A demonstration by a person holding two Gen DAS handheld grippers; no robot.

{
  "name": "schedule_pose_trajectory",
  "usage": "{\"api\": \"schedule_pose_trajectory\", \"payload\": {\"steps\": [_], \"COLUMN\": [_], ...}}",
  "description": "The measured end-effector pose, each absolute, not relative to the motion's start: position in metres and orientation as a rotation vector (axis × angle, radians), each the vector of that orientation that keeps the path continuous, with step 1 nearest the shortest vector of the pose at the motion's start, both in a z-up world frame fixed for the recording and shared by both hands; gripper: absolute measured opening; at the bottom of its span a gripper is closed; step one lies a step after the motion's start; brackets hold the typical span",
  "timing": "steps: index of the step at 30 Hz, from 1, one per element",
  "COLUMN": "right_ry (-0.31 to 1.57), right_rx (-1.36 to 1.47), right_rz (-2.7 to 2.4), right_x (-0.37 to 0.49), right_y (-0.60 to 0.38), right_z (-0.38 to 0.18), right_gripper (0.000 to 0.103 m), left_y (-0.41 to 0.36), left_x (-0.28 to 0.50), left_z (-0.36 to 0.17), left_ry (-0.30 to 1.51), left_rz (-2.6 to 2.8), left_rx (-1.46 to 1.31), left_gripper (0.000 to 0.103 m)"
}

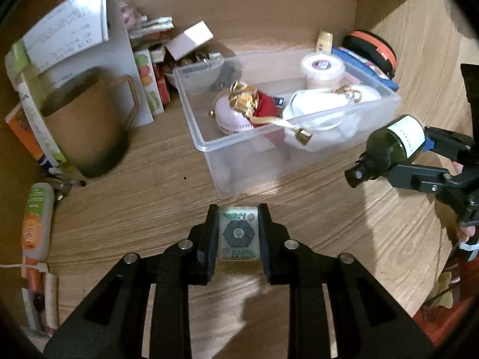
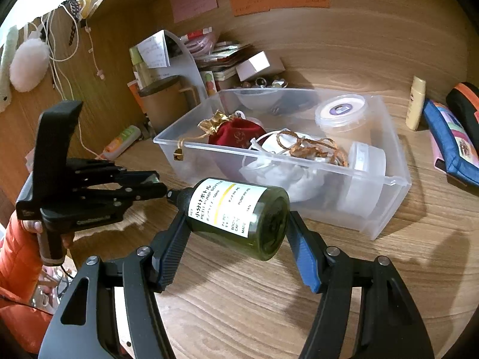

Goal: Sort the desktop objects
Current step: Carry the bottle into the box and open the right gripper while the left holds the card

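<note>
Just in front of the clear plastic box (image 1: 287, 125), above the wooden bench (image 1: 149, 209), both tools carry something; the left hand-held gripper (image 1: 238, 233) is closed on a small flat tile with a flower pattern (image 1: 238, 233), its two fingers pressing the tile's side edges; the right hand-held gripper (image 2: 236, 218) is closed around a dark green pump bottle (image 2: 236, 212), one finger on each side of its body.

The bottle lies on its side between the fingers; its long axis runs across the fingers and about parallel to the near wall of the box, with the black pump head (image 1: 359, 173) toward the left hand-held gripper and the flat base toward the right end of the box; it hangs just before that near wall, close to the right front corner, and does not touch the box as far as I can see.

The box already holds a red pouch (image 2: 236, 134), a white cloth bag (image 2: 281, 167) and round jars (image 2: 341, 113); free floor shows near its left front part.

I judge the bottle goes in first, since the right hand-held gripper is nearer the box; the move needs a lift over the wall, then forward.
</note>
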State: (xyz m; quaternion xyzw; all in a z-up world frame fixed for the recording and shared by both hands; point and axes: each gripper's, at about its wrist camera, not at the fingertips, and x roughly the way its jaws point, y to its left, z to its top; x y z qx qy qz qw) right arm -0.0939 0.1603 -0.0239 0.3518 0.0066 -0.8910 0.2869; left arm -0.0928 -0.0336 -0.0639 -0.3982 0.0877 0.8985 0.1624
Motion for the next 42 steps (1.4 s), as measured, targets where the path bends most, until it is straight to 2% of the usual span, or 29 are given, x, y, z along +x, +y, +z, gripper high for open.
{"api": "schedule_pose_trajectory", "payload": {"steps": [7, 23, 42], "right_ry": [0.040, 0.041, 0.065], "right_rx": [0.885, 0.813, 0.891], "right_rz": [-2.420, -2.505, -2.469], "right_x": [-0.084, -0.096, -0.161], "right_y": [0.165, 0.176, 0.145], "right_z": [-0.009, 0.016, 0.003], "right_gripper": [0.062, 0.062, 0.062], "left_y": [-0.045, -0.047, -0.031], "left_x": [-0.083, -0.088, -0.143], "left_z": [-0.044, 0.007, -0.018], "left_ry": [0.201, 0.232, 0.180], "left_rz": [2.597, 2.655, 2.547], "left_rx": [-1.091, -0.899, -0.944], "left_gripper": [0.024, 0.024, 0.024]}}
